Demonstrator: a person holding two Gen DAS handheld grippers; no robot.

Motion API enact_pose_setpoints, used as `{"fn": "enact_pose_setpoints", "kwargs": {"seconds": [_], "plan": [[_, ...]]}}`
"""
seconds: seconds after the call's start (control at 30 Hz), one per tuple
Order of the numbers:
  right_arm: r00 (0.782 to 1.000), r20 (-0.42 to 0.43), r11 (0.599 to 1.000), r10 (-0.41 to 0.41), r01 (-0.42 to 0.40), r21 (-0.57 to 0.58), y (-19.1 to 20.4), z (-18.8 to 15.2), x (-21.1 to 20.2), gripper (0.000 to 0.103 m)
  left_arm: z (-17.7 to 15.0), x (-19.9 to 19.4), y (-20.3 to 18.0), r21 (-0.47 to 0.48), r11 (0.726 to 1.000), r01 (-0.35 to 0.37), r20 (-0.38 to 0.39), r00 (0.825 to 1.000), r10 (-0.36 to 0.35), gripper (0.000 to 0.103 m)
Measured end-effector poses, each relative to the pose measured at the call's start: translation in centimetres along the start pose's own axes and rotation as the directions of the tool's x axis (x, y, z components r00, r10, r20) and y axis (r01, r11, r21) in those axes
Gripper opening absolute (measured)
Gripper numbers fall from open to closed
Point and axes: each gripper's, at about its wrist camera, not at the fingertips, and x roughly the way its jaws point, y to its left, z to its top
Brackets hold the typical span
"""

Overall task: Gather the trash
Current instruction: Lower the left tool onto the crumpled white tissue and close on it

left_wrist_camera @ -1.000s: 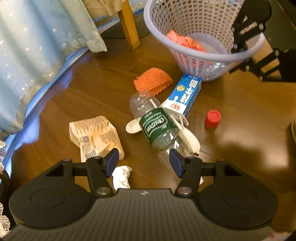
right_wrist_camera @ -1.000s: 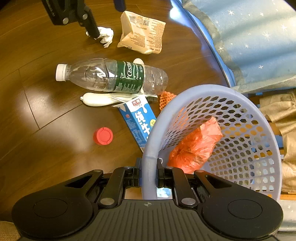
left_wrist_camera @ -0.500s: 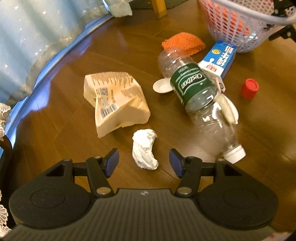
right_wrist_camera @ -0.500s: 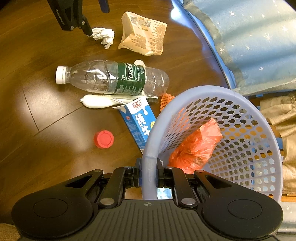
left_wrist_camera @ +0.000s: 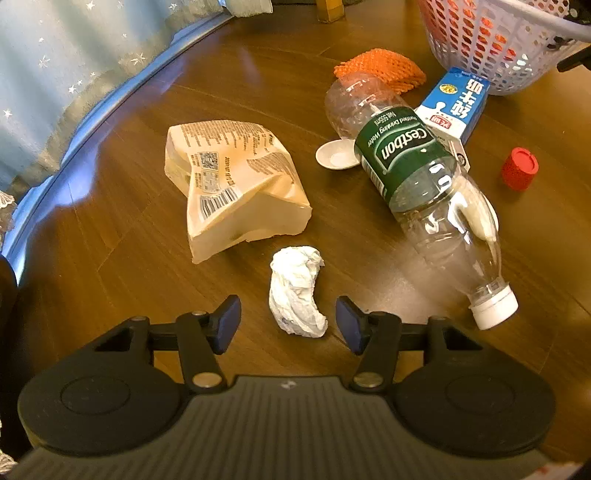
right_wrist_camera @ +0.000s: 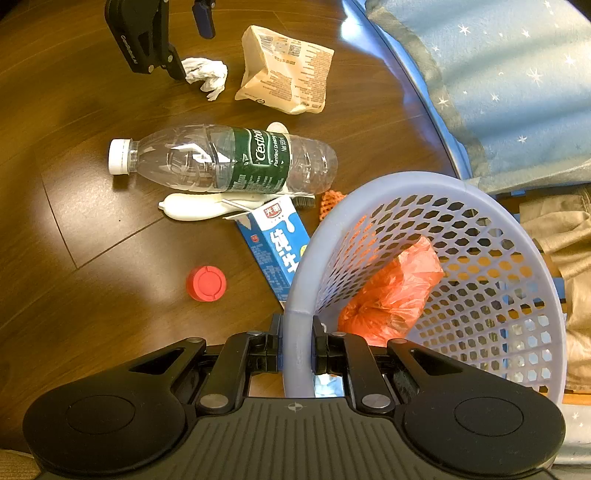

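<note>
A crumpled white tissue (left_wrist_camera: 295, 295) lies on the wooden floor between the blue pads of my left gripper (left_wrist_camera: 289, 319). Its jaws are closing, and neither pad touches the tissue. The right wrist view shows the same tissue (right_wrist_camera: 207, 72) under the left gripper (right_wrist_camera: 188, 40). My right gripper (right_wrist_camera: 297, 345) is shut on the rim of the lavender mesh basket (right_wrist_camera: 424, 184), which holds an orange plastic bag (right_wrist_camera: 391, 291). A clear bottle (left_wrist_camera: 413, 177) with a green label, a crumpled tan packet (left_wrist_camera: 236, 184), a blue milk carton (left_wrist_camera: 458, 103) and a red cap (left_wrist_camera: 519, 168) lie scattered on the floor.
An orange foam net (left_wrist_camera: 380, 70) and a white spoon (left_wrist_camera: 336, 157) lie by the bottle. A light blue starred curtain (left_wrist_camera: 74, 74) runs along the left edge. A wooden furniture leg (left_wrist_camera: 330, 9) stands at the back. Beige cloth (right_wrist_camera: 561, 236) lies past the basket.
My left gripper has dropped and pulled back from the bottle to the tissue, which now lies between its fingers. The right gripper and basket have not moved.
</note>
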Motion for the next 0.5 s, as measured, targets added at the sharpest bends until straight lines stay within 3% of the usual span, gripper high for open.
{"fn": "enact_pose_setpoints", "kwargs": {"seconds": [0.37, 0.5], "plan": [[1.000, 0.000, 1.000, -0.001, 0.001, -0.003, 0.1, -0.1, 0.0, 0.009, 0.3, 1.4, 0.0, -0.020, 1.000, 0.009, -0.021, 1.000, -0.010, 0.039], [1.000, 0.000, 1.000, -0.001, 0.001, -0.003, 0.1, -0.1, 0.0, 0.009, 0.4, 1.7, 0.0, -0.031, 0.999, 0.013, -0.024, 1.000, -0.014, 0.029]]}}
